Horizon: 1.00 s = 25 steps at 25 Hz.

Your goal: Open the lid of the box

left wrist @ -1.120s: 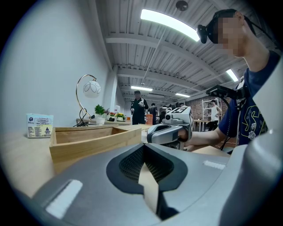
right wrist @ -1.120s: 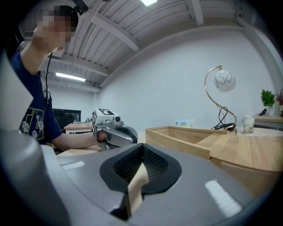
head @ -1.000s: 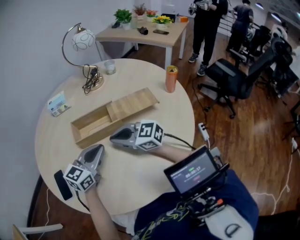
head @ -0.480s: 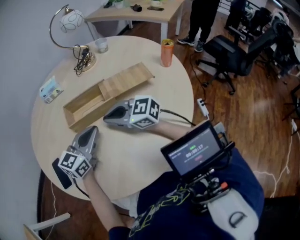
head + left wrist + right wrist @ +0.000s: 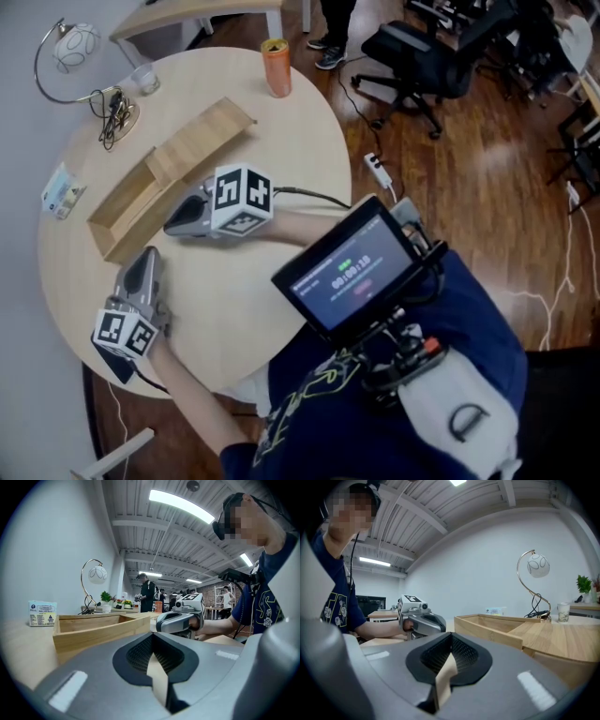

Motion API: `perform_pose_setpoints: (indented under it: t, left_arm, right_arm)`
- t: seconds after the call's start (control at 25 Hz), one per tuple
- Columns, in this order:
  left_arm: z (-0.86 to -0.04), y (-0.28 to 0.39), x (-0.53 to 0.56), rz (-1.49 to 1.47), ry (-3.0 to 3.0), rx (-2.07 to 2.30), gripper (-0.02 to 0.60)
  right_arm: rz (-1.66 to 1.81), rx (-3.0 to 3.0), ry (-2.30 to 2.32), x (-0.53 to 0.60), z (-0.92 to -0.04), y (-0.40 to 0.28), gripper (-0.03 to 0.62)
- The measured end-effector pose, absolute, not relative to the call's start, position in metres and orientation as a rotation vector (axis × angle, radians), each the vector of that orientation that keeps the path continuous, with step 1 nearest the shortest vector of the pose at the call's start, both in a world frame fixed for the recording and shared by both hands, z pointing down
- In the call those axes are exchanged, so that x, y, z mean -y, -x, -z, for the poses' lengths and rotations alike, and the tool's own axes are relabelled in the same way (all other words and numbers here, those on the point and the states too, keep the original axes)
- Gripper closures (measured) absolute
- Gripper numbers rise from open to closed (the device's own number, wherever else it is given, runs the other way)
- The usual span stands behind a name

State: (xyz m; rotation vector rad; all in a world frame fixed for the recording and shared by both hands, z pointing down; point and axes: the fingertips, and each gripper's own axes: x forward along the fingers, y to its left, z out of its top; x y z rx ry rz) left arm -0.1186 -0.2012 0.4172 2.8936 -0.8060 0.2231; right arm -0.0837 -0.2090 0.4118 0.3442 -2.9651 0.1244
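- Presently, left tool (image 5: 150,254) and right tool (image 5: 172,225) are both pressed together, empty.
- Long pale wooden box (image 5: 120,208) judged light, stiff; slatted sliding lid (image 5: 206,136) half-drawn: push its end edge.

Box (image 5: 98,632): pale wood, matt, fine grain showing on the walls
Lid (image 5: 202,139): same light wood, slatted, matt
Table (image 5: 234,300): pale wood-look top, smooth, low sheen
Left gripper (image 5: 150,251), right gripper (image 5: 171,225): grey plastic shells, satin; pads (image 5: 138,654) black, finely ribbed
Lamp (image 5: 75,44): bright glossy metal stem, white globe
Can (image 5: 276,67): orange, glossy
Floor (image 5: 487,187): dark wood boards, polished
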Motion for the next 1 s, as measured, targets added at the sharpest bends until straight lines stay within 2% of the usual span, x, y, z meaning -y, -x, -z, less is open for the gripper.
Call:
perform_pose_setpoints:
  t: [1.0]
  left_arm:
    - [-0.4166,0.1217,0.1958,-0.253,-2.873,0.832,0.578]
  right_arm:
    - [-0.14,2.979,-0.345,0.2055,-0.4073,0.0834,0.579]
